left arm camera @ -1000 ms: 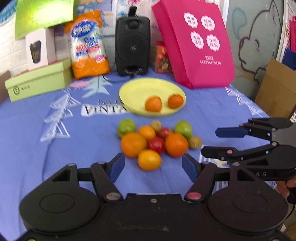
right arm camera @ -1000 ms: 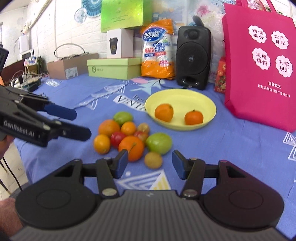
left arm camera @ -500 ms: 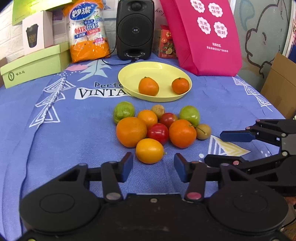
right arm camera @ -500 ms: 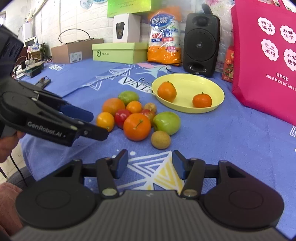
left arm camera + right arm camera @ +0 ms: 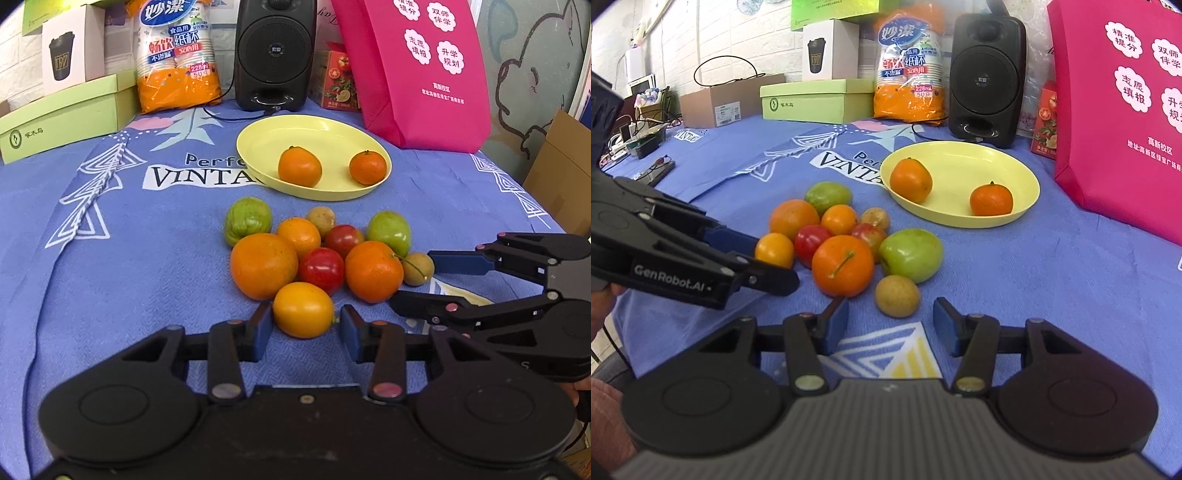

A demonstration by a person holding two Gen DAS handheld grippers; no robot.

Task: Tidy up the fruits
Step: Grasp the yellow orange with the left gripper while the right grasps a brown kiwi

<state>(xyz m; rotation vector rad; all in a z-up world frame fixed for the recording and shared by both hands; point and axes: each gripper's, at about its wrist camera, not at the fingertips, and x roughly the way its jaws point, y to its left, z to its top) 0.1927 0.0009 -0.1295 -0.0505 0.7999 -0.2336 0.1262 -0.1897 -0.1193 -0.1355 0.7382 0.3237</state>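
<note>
A pile of fruit lies on the blue tablecloth: oranges, red tomatoes, green fruits and small brown fruits. A yellow plate (image 5: 258, 147) behind the pile holds two oranges (image 5: 299, 166). My left gripper (image 5: 304, 326) is open with a small yellow-orange fruit (image 5: 303, 309) between its fingers, the pads close beside it. My right gripper (image 5: 890, 325) is open just in front of a small brown fruit (image 5: 897, 295), next to a stemmed orange (image 5: 843, 265). The right gripper also shows in the left wrist view (image 5: 417, 278), by the brown fruit (image 5: 417, 268).
A black speaker (image 5: 275, 55), a pink bag (image 5: 417, 70), a pack of paper cups (image 5: 177, 55) and a green box (image 5: 62, 114) stand along the back. A cardboard box (image 5: 561, 173) stands off the table's right edge.
Both grippers have moved forward and down to the pile. The left one now brackets the yellow-orange fruit, with its fingers closer together. The right one has neared the brown fruit.
</note>
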